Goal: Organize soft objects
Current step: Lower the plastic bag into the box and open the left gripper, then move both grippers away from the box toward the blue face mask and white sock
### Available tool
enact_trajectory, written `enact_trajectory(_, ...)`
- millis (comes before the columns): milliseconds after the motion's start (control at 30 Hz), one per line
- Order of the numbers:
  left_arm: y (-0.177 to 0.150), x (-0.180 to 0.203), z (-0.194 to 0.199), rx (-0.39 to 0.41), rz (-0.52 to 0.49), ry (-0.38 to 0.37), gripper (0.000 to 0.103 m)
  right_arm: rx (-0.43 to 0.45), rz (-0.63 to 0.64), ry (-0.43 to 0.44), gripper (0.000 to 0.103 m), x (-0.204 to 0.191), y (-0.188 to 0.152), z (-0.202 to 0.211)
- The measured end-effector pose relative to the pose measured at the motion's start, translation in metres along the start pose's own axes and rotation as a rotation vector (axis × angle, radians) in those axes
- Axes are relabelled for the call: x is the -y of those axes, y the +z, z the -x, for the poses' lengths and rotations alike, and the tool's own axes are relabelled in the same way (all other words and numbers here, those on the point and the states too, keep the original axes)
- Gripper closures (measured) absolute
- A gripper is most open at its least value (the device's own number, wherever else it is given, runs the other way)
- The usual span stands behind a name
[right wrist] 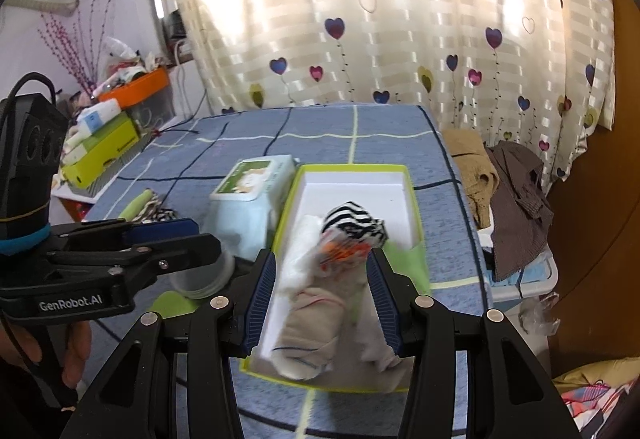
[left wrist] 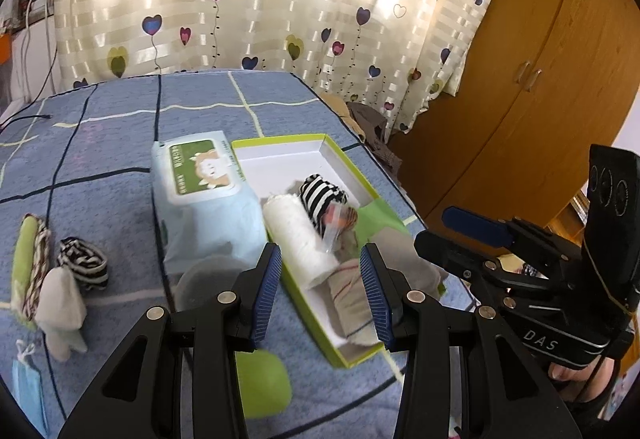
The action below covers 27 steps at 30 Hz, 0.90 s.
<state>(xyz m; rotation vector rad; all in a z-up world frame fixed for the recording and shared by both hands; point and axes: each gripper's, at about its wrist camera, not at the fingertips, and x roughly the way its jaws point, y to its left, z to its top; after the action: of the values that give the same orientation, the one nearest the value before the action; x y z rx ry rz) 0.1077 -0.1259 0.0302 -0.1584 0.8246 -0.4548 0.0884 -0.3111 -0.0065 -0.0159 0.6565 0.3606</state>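
Note:
A green-rimmed white box lies on the blue bed. In it are a white rolled towel, a black-and-white striped roll, an orange-patterned item in clear wrap and a beige rolled cloth. My left gripper is open and empty above the box's near end. My right gripper is open and empty over the beige cloth. Loose on the bed to the left lie a striped sock roll, a grey sock and a green-and-braided item.
A pack of wet wipes lies left of the box. A blue face mask lies at the near left. A wooden wardrobe stands to the right, clothes beside the bed, and a cluttered shelf to the left.

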Motion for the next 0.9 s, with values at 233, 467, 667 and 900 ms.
enact_trajectory(233, -0.011, -0.013, 0.022, 0.035, 0.01, 0.026, 0.06, -0.011, 0.042, 0.011, 0.055, -0.03, -0.003, 0.005)
enact_trajectory(467, -0.022, -0.026, 0.039, 0.058, 0.03, 0.043, 0.06, -0.022, 0.068, 0.026, 0.055, -0.052, -0.004, 0.006)
enact_trajectory(667, -0.03, -0.035, 0.048, 0.07, 0.049, 0.054, 0.06, -0.028, 0.092, 0.037, 0.054, -0.067, -0.005, 0.007)
enact_trajectory(900, -0.037, -0.04, 0.055, 0.079, 0.059, 0.058, 0.06, -0.034, 0.105, 0.043, 0.052, -0.079, -0.008, 0.008)
